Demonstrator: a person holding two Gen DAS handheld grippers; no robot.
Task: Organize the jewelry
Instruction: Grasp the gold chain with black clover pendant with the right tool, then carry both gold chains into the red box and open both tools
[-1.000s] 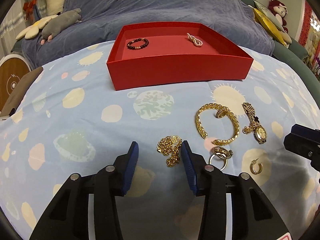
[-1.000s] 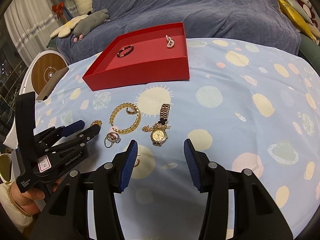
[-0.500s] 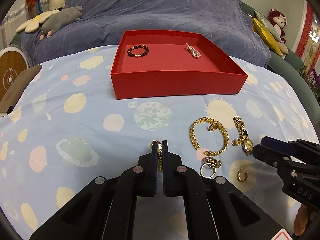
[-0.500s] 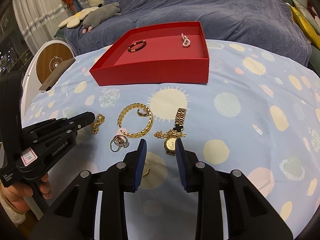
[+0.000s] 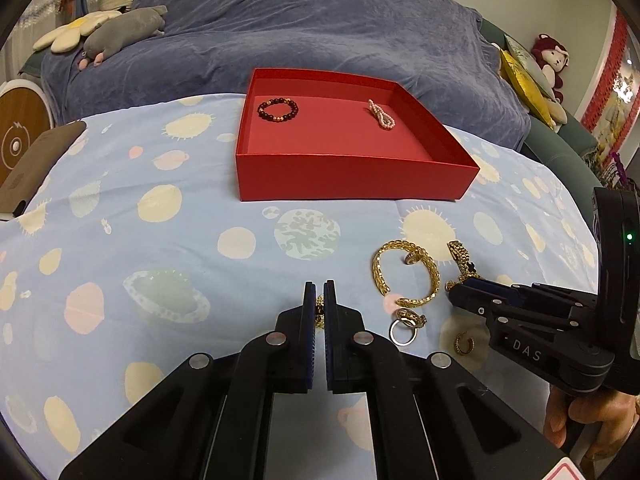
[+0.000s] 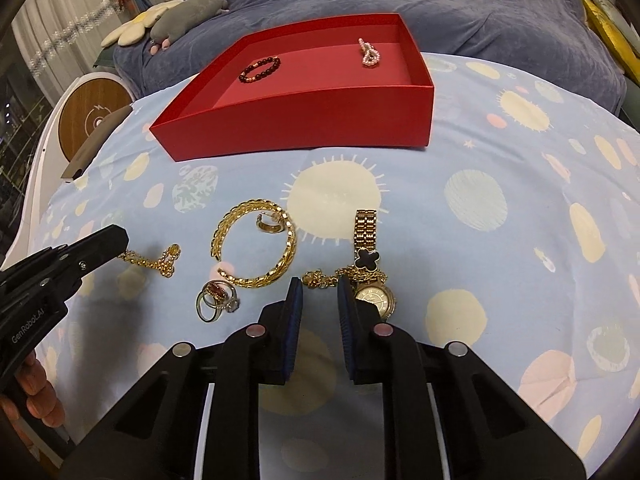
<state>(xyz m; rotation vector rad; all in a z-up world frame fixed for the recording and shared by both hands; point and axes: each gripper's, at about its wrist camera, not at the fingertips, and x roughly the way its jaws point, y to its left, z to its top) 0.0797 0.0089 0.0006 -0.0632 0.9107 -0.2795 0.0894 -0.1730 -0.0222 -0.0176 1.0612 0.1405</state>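
Note:
A red tray holds a dark bead bracelet and a pearl strand. My left gripper is shut on a gold chain, which trails on the cloth. My right gripper is partly open, its jaws either side of a thin gold chain with a black clover, beside a gold watch. A gold bangle, stacked rings and a hoop earring lie on the cloth.
A blue cloth with planet print covers the table. A dark blue sofa with plush toys stands behind the tray. A brown notebook lies at the left edge, beside a round wooden disc.
My left gripper closed on the gold chain and has lifted slightly. My right gripper narrowed and moved forward to the clover chain by the watch.

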